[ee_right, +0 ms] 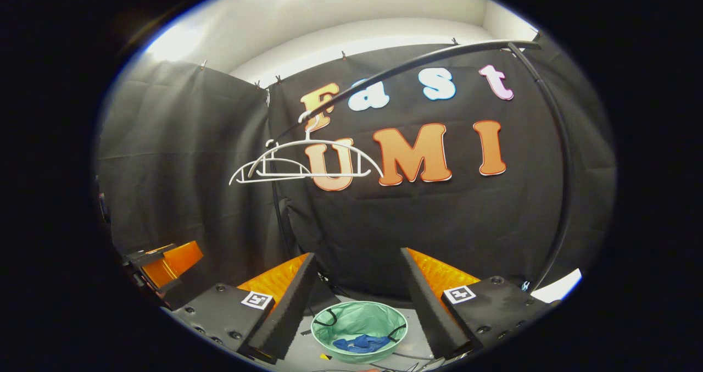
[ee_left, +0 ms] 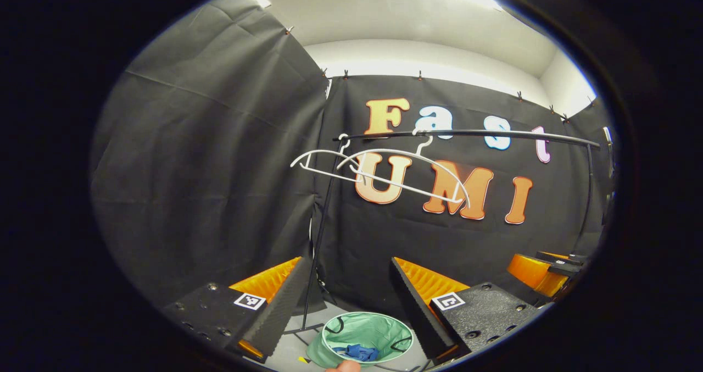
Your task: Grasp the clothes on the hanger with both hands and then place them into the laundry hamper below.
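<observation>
Blue clothes (ee_right: 362, 343) lie in hamper (ee_right: 360, 312), hangers (ee_right: 305, 162) above it bare: task looks done; both grippers, left (ee_left: 346, 300) & right (ee_right: 354, 300), jaws apart, empty, just need withdrawing.

Hamper (ee_right: 360, 328) mouth lies open; hangers (ee_right: 305, 166) hang well above.

My left gripper (ee_left: 351, 298) has its fingers spread wide with nothing between them. Below, between the fingers, I see the green hamper (ee_left: 367, 332) with a blue garment (ee_left: 357, 353) inside. Two bare white hangers (ee_left: 384, 174) hang on the black rail (ee_left: 494, 134) above.
</observation>
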`<state>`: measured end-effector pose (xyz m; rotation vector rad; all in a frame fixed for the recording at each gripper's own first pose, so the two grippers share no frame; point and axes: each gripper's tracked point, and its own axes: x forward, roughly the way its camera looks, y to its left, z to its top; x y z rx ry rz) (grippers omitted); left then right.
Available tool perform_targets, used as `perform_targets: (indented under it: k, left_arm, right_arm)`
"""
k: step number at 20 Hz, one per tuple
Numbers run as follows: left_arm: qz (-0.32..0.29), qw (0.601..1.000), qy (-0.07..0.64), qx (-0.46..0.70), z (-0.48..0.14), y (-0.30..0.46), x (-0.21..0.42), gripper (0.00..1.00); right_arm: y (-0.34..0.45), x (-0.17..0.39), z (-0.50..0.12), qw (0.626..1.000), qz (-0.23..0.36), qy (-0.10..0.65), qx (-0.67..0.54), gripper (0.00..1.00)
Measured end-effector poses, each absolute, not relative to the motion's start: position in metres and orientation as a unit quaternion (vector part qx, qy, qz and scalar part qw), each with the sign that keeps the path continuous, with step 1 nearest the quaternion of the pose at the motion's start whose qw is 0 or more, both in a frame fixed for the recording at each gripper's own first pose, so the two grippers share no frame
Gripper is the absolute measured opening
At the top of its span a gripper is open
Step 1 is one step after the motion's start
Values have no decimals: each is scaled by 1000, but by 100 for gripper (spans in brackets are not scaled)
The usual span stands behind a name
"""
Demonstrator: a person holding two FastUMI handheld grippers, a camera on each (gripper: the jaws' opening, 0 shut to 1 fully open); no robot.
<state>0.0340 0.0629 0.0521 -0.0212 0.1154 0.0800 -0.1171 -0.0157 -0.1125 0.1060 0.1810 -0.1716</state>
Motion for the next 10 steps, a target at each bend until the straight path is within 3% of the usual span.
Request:
perform_targets:
  k: [5, 6, 7, 8, 9, 10]
  left_arm:
    - [49, 998, 47, 1, 63, 73, 17, 92]
    - [50, 998, 49, -2, 62, 73, 15, 92]
    - [46, 998, 52, -6, 60, 73, 19, 92]
    - [40, 998, 55, -8, 58, 71, 21, 92]
    - [35, 998, 55, -7, 58, 70, 23, 92]
    - [33, 998, 54, -4, 59, 70, 23, 92]
  right_arm:
    - [-16, -125, -95, 991, -103, 68, 49, 89]
    - [-16, -130, -92, 991, -105, 66, 48, 98]
    - [-17, -131, -91, 991, -109, 63, 44, 98]
    - [-17, -131, -89, 991, -114, 57, 38, 89]
    - [-17, -131, -88, 991, -115, 54, 33, 98]
    - [-15, -129, -86, 992, -114, 51, 30, 98]
